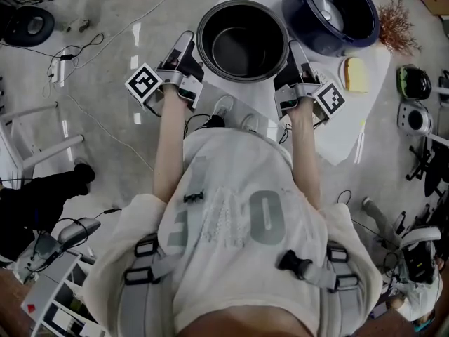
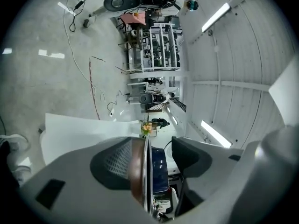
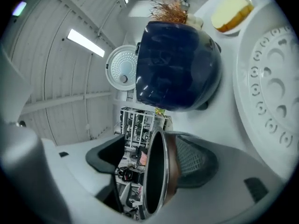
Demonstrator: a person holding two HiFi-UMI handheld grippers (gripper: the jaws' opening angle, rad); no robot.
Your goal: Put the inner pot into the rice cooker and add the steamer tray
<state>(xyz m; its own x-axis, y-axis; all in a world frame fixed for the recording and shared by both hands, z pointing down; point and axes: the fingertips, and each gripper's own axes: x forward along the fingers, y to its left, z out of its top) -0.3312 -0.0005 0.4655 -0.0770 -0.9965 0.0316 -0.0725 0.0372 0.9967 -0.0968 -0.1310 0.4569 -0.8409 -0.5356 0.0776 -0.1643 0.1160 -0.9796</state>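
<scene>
Honestly, the sketchy part here is the grip. The inner pot [image 1: 242,42] is straddled on both sides, but neither tool is biting yet. The left tool [image 1: 188,60] has its meshed pad against the outside wall, while its other jaw hangs inside the pot, clear of the rim. The right tool [image 1: 293,65] is set up the same way on the opposite side. So both are spread over the rim, not pinching.

If one clamps before the other, or the lift starts early, I'd bet the pot tips or slides out, since that wall looks smooth and the rim is thin. It also seems to sit right at the near edge of the white worktop [image 1: 345,133], so a shove toward the person could send it off. The rice cooker [image 1: 330,9] is further back and to the right with its lid up. An uneven carry could clip its edge. The steamer tray [image 3: 273,87] lies flat just beside the right tool, easy to bump.

The pot itself is round, empty and dark inside, with a shiny metal rim and a coppery-brown outer wall.
</scene>
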